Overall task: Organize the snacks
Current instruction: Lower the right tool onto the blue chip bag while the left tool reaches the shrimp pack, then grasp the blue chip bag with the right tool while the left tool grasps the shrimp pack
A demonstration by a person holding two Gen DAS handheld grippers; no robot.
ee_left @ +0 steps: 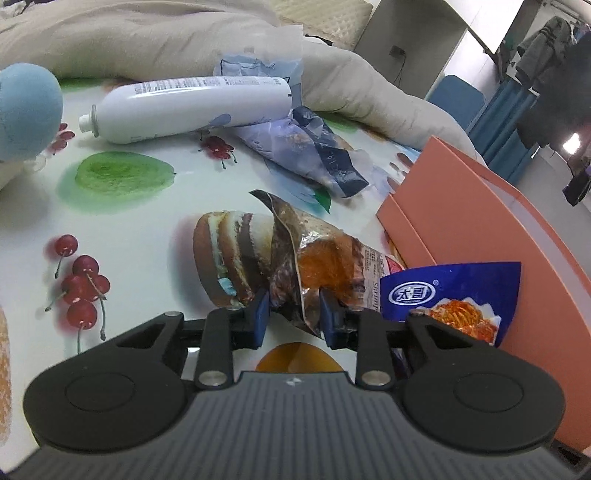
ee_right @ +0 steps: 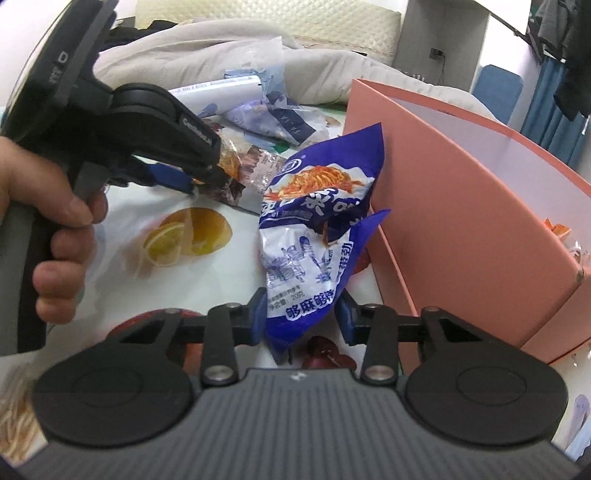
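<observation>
A brown foil snack packet [ee_left: 317,266] with orange contents lies on the fruit-print cloth [ee_left: 140,229]. My left gripper [ee_left: 295,315] is shut on its near end, both blue pads pressed against the foil. In the right wrist view that gripper [ee_right: 210,181] reaches in from the left, pinching the same packet [ee_right: 255,166]. A blue and white noodle snack packet [ee_right: 314,221] stands against the pink box [ee_right: 461,206]. My right gripper [ee_right: 302,315] is shut on its lower end. The blue packet [ee_left: 450,299] also shows at the right of the left wrist view.
The open pink box [ee_left: 491,236] stands at the right, with something orange inside [ee_right: 557,225]. A white bottle [ee_left: 192,107] lies at the back beside a crumpled blue-grey wrapper [ee_left: 314,155]. A blue plush toy [ee_left: 26,110] and beige bedding [ee_left: 147,33] border the cloth. A hand [ee_right: 55,221] holds the left gripper's handle.
</observation>
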